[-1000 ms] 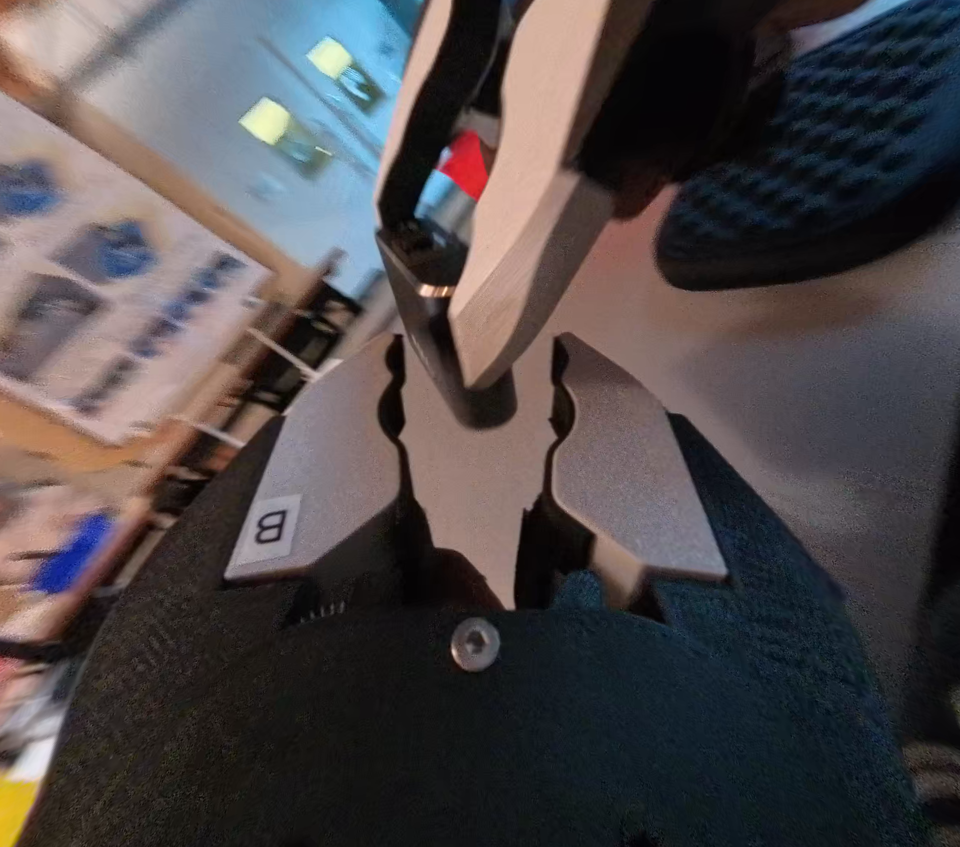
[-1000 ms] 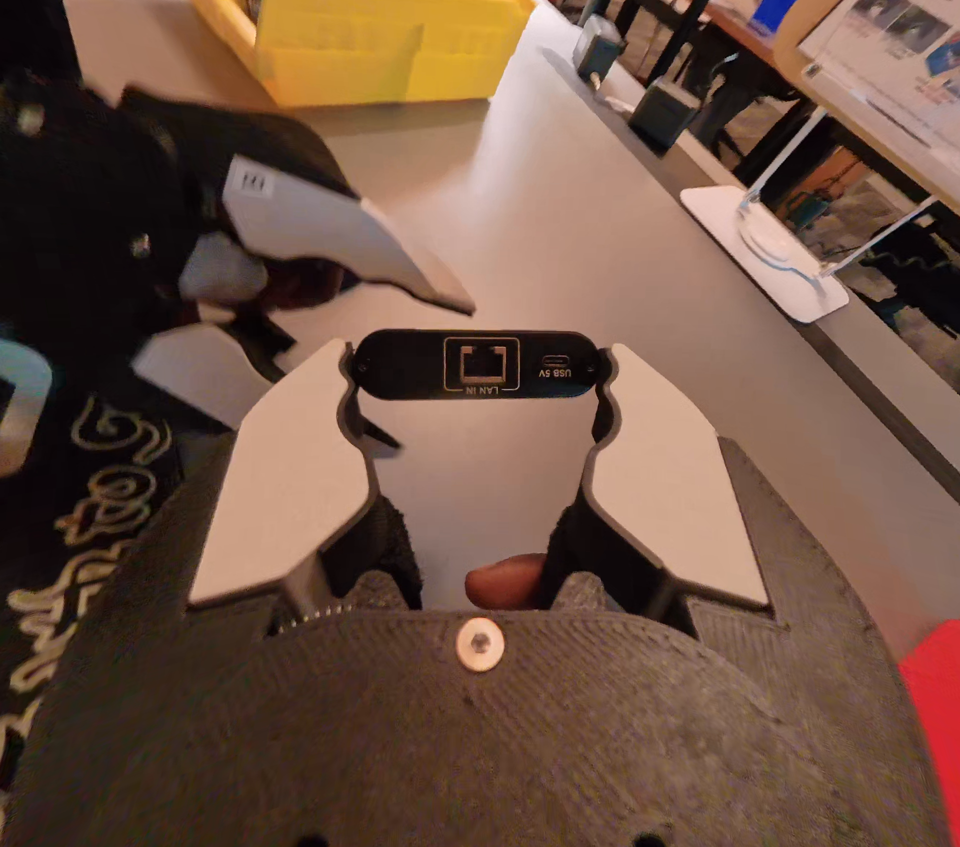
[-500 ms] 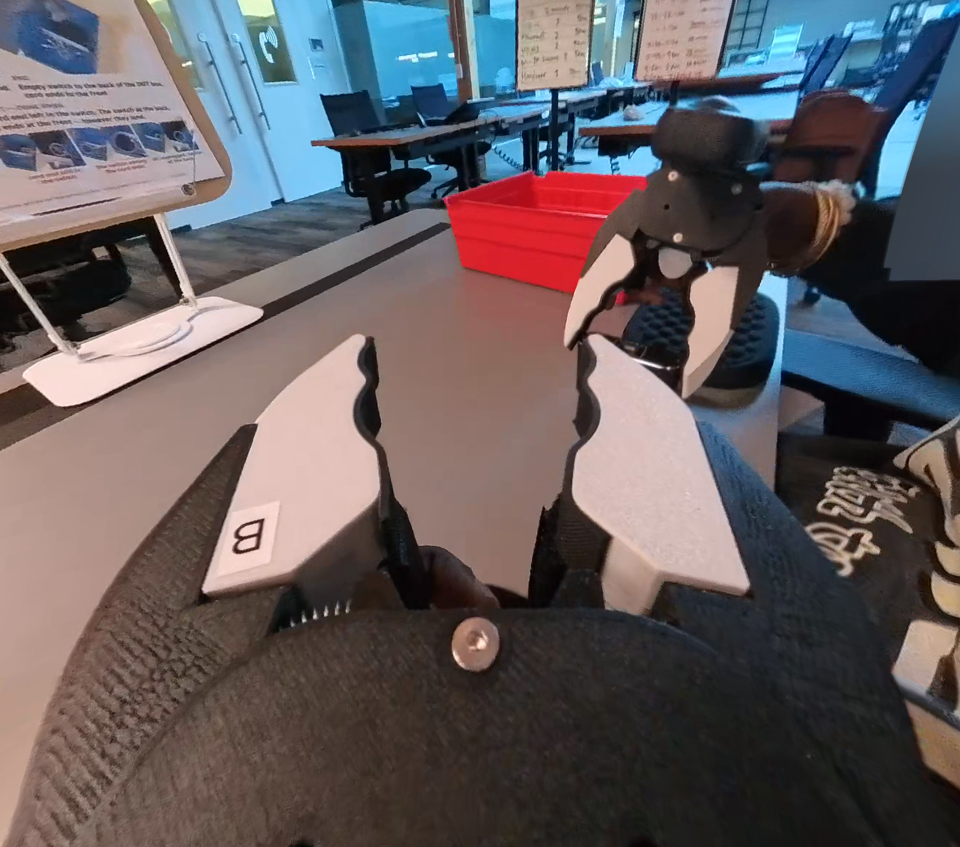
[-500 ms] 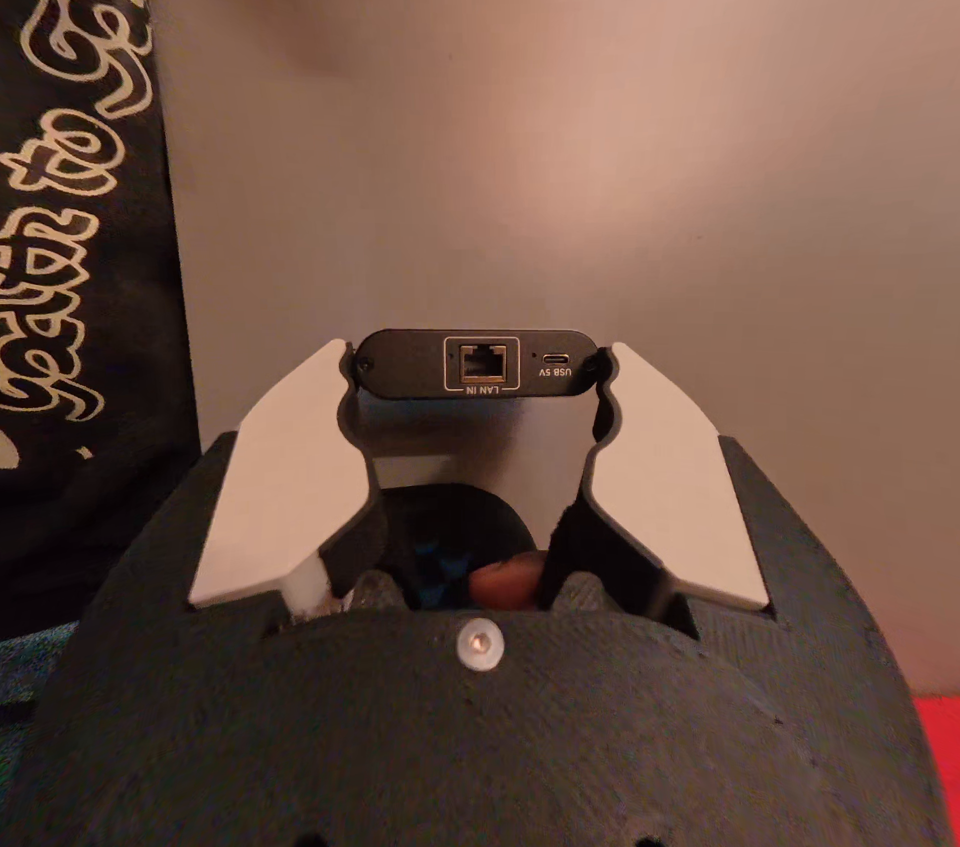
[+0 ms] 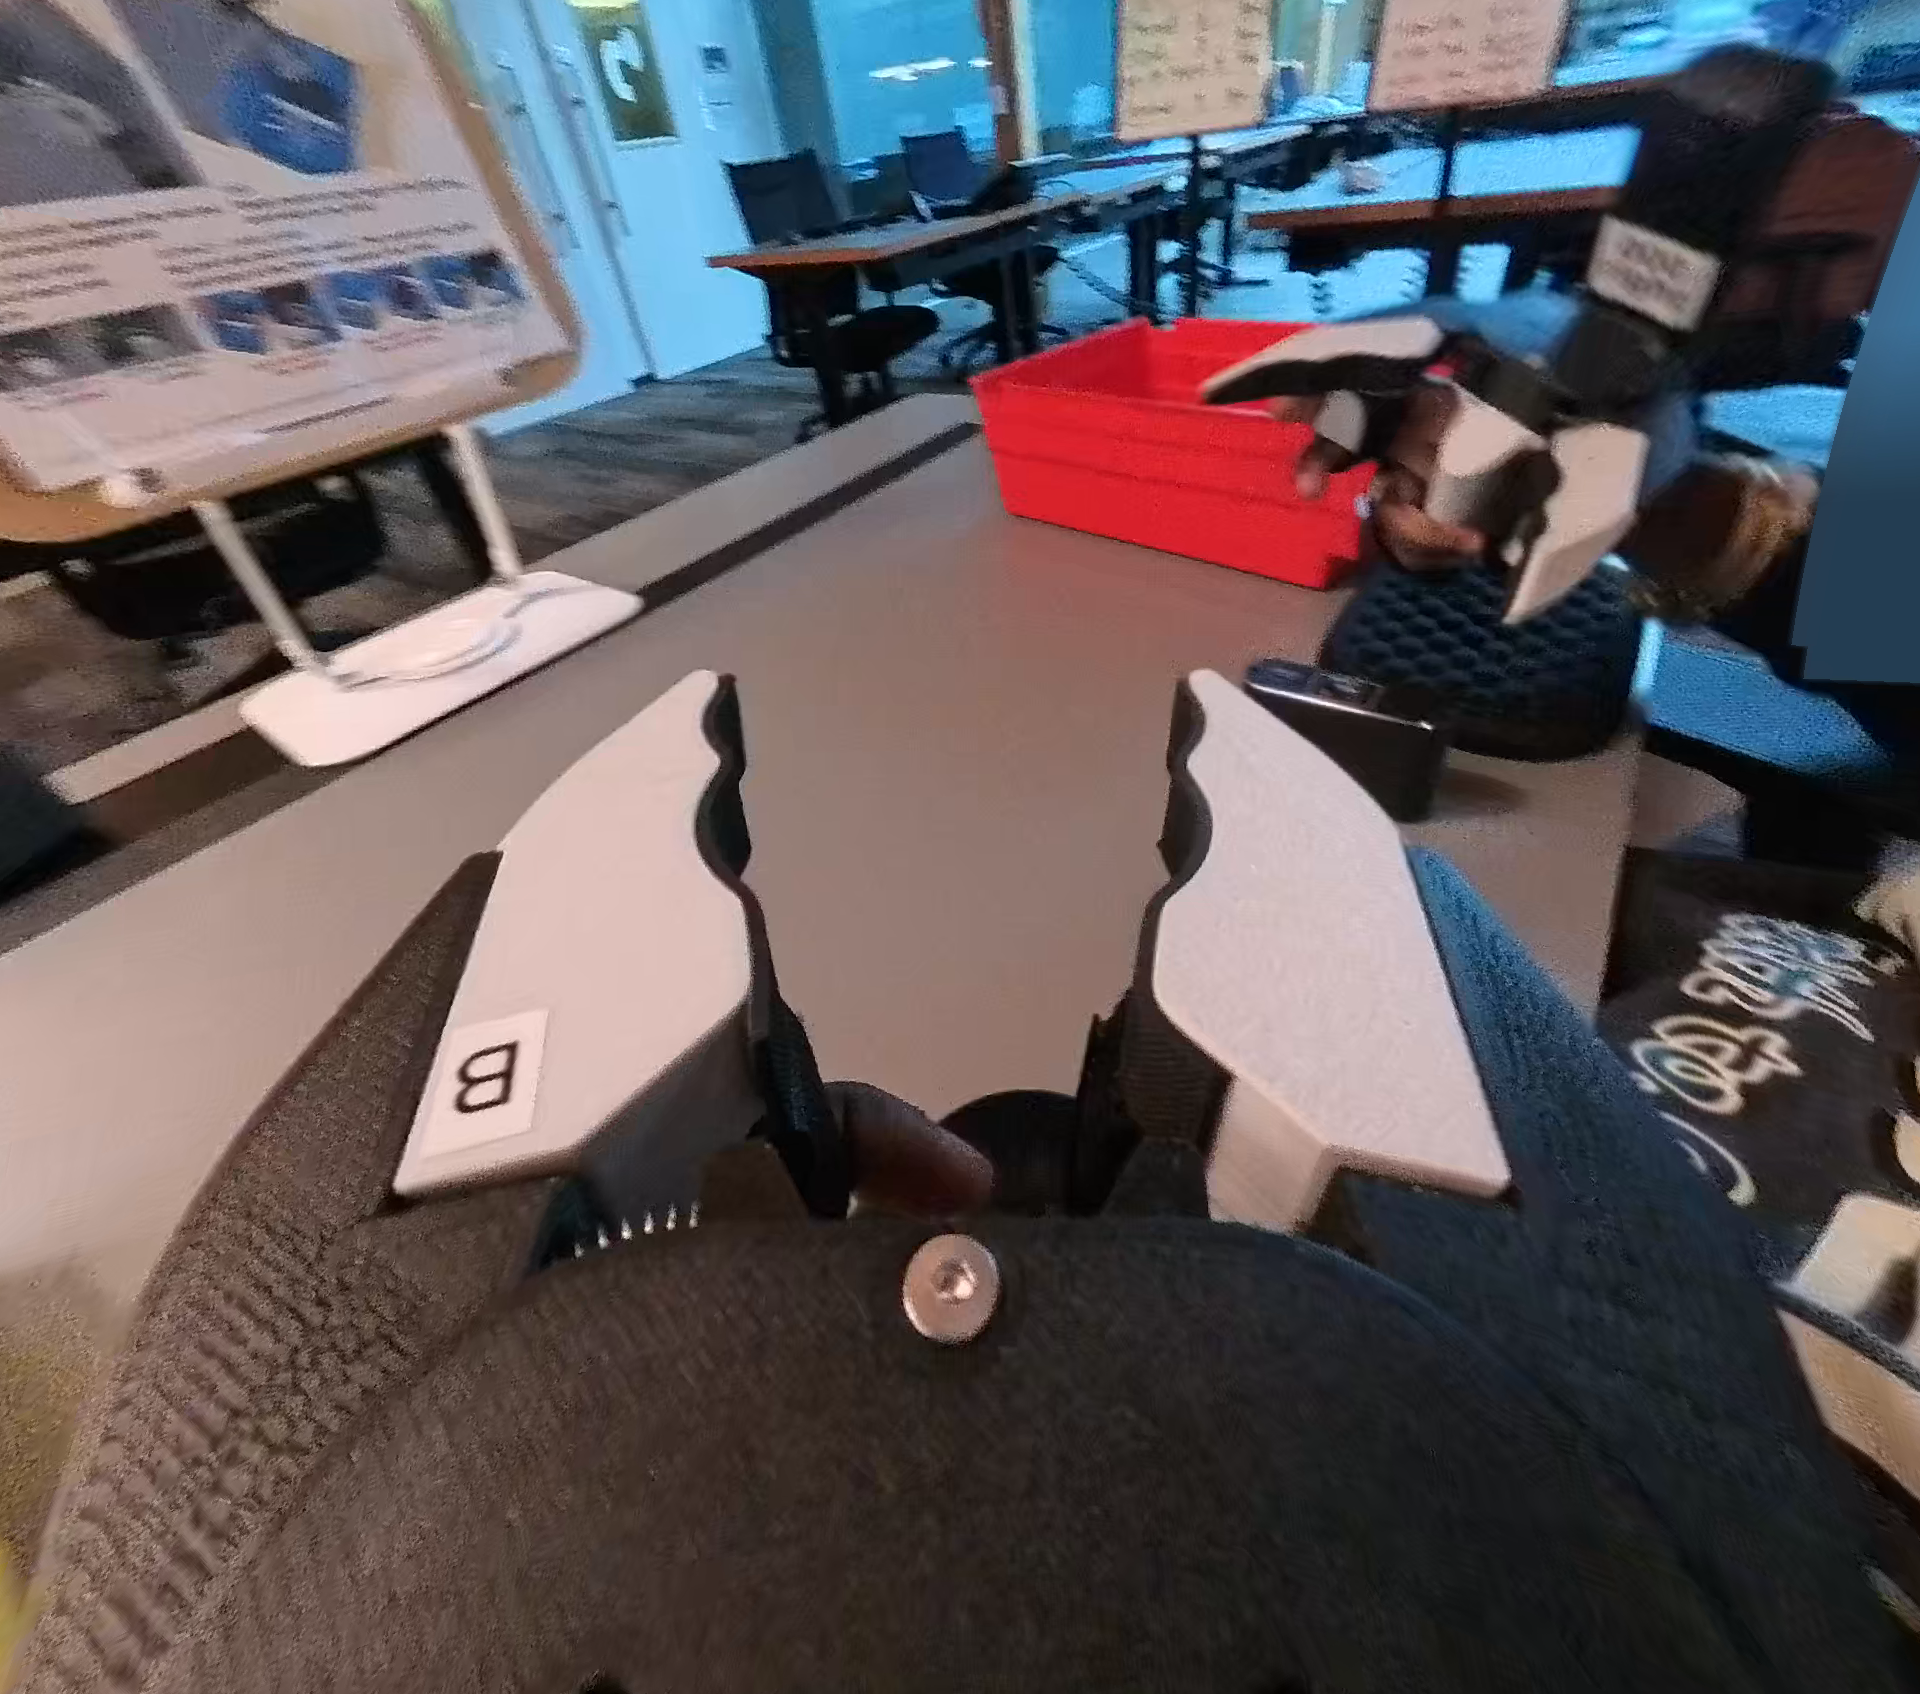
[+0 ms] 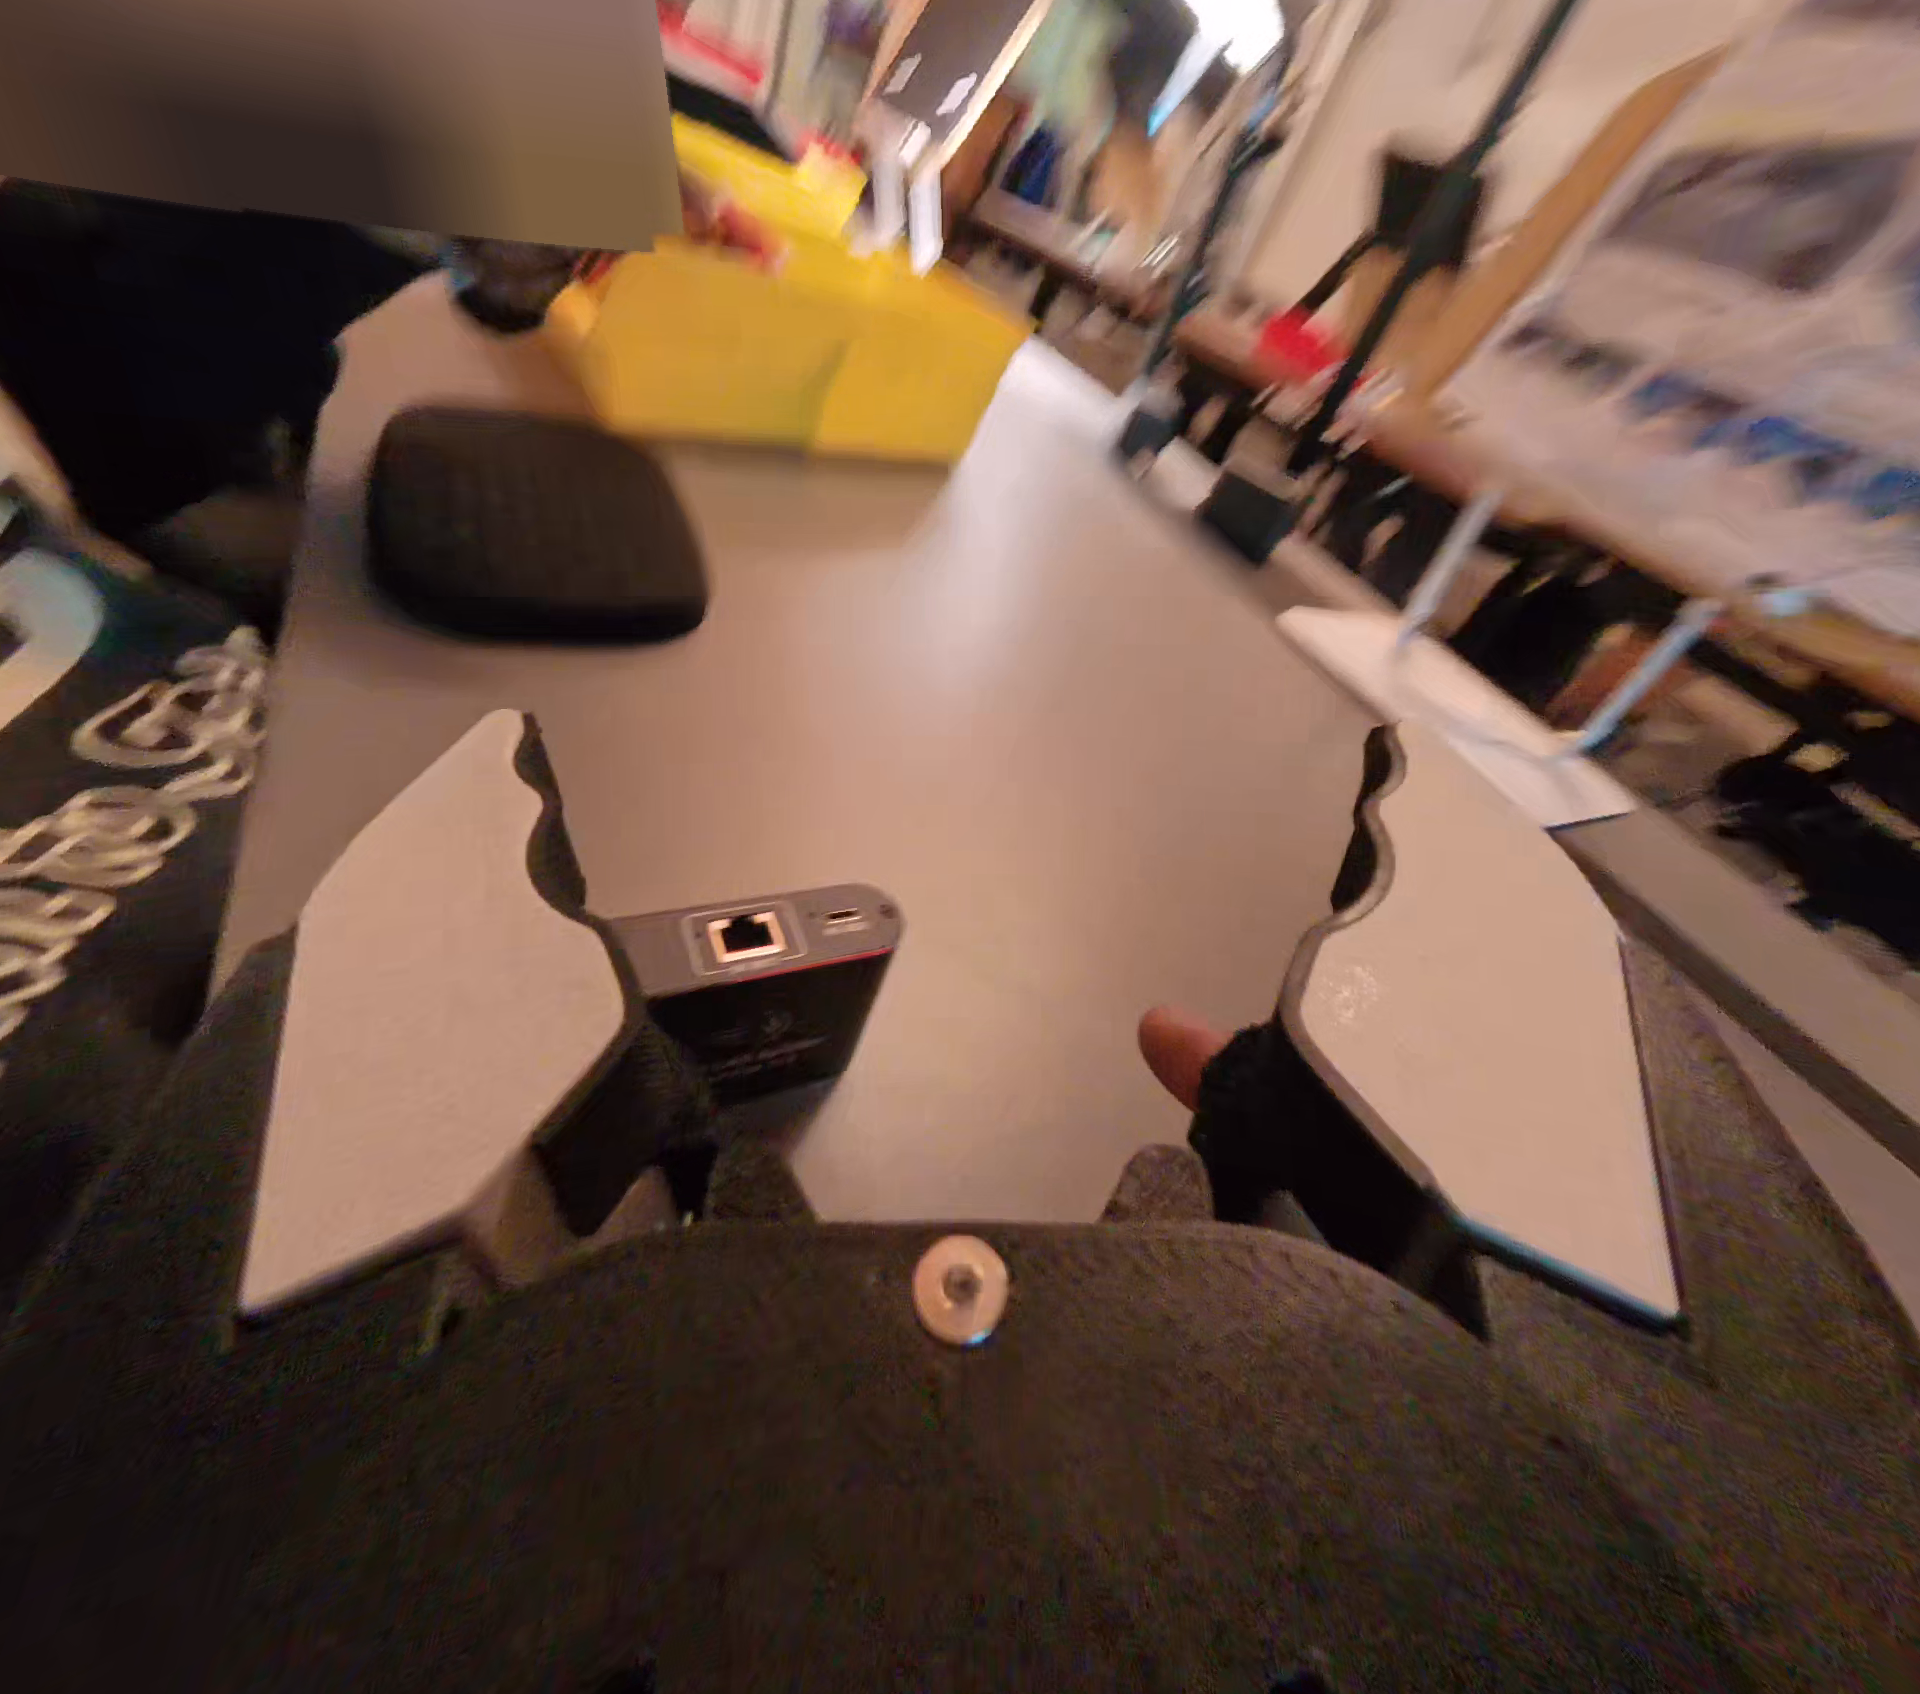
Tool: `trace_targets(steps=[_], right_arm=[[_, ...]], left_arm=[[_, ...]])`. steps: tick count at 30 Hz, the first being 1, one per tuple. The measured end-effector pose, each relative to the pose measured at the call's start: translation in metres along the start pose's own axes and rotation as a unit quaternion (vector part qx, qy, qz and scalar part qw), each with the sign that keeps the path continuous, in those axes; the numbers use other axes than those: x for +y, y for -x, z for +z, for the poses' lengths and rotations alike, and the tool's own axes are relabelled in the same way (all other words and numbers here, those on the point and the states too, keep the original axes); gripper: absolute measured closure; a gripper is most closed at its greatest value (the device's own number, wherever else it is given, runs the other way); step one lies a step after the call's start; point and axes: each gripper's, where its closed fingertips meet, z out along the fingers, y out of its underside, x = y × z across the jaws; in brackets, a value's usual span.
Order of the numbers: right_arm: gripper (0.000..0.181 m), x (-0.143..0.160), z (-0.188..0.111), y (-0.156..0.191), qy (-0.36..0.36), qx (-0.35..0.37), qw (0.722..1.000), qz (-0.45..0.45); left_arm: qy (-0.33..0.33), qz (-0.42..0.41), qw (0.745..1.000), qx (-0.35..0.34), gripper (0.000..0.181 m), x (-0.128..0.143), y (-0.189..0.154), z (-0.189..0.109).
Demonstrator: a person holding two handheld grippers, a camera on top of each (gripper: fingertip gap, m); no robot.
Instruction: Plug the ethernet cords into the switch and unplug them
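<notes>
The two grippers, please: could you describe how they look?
Both the left gripper and the right gripper have light grey fingers with wavy, dark-lined inner edges, a textured black body and one silver screw. The left's finger bears a white lettered sticker.

Grey table point(image 5: 935, 605) has a red bin point(image 5: 1132, 439) at the far end, a yellow bin point(image 6: 800, 366) off the other way, a black padded cushion point(image 6: 530, 527), plus a poster stand point(image 5: 239, 117).
</notes>
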Motion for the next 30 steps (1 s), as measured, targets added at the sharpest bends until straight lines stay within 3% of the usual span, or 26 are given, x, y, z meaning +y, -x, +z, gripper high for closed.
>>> trace_targets(steps=[3,6,8,10,12,14,18,20,22,23,26,30], right_arm=[[0.041,0.002,-0.022,-0.018,-0.099,0.089,0.991,0.014],[0.056,-0.014,-0.04,-0.02,-0.163,0.125,0.978,-0.022],[0.056,-0.01,-0.038,-0.021,-0.16,0.128,0.978,-0.024],[0.055,-0.009,-0.033,-0.018,-0.156,0.119,0.98,-0.021],[0.057,-0.008,-0.03,-0.013,-0.151,0.115,0.981,-0.037],[0.058,-0.008,-0.029,-0.011,-0.149,0.111,0.981,-0.045],[0.062,-0.01,-0.034,-0.015,-0.166,0.115,0.979,-0.028],[0.065,-0.01,-0.036,-0.015,-0.172,0.116,0.978,-0.022],[0.066,-0.01,-0.036,-0.015,-0.173,0.115,0.978,-0.021],[0.066,-0.01,-0.036,-0.015,-0.172,0.115,0.978,-0.023],[0.068,-0.01,-0.035,-0.013,-0.17,0.114,0.978,-0.03],[0.072,-0.01,-0.036,-0.012,-0.171,0.113,0.978,-0.028]], left_arm=[[-0.006,-0.01,0.997,-0.075,0.103,-0.016,0.033,-0.029],[0.056,0.084,0.973,-0.205,0.104,-0.028,0.088,-0.076],[0.144,0.167,0.933,-0.283,0.109,-0.034,0.13,-0.114],[0.273,0.188,0.882,-0.336,0.11,-0.025,0.166,-0.154],[0.387,0.191,0.83,-0.353,0.11,-0.004,0.191,-0.187],[0.443,0.183,0.803,-0.353,0.11,0.023,0.214,-0.204],[0.46,0.09,0.801,-0.373,0.118,0.087,0.241,-0.212],[0.491,0.146,0.775,-0.37,0.12,0.106,0.247,-0.221],[0.458,0.234,0.755,-0.408,0.12,0.094,0.27,-0.225],[0.422,0.243,0.758,-0.435,0.123,0.085,0.279,-0.225],[0.36,0.231,0.81,-0.403,0.129,0.087,0.276,-0.205],[0.372,0.23,0.81,-0.391,0.135,0.092,0.275,-0.201]])
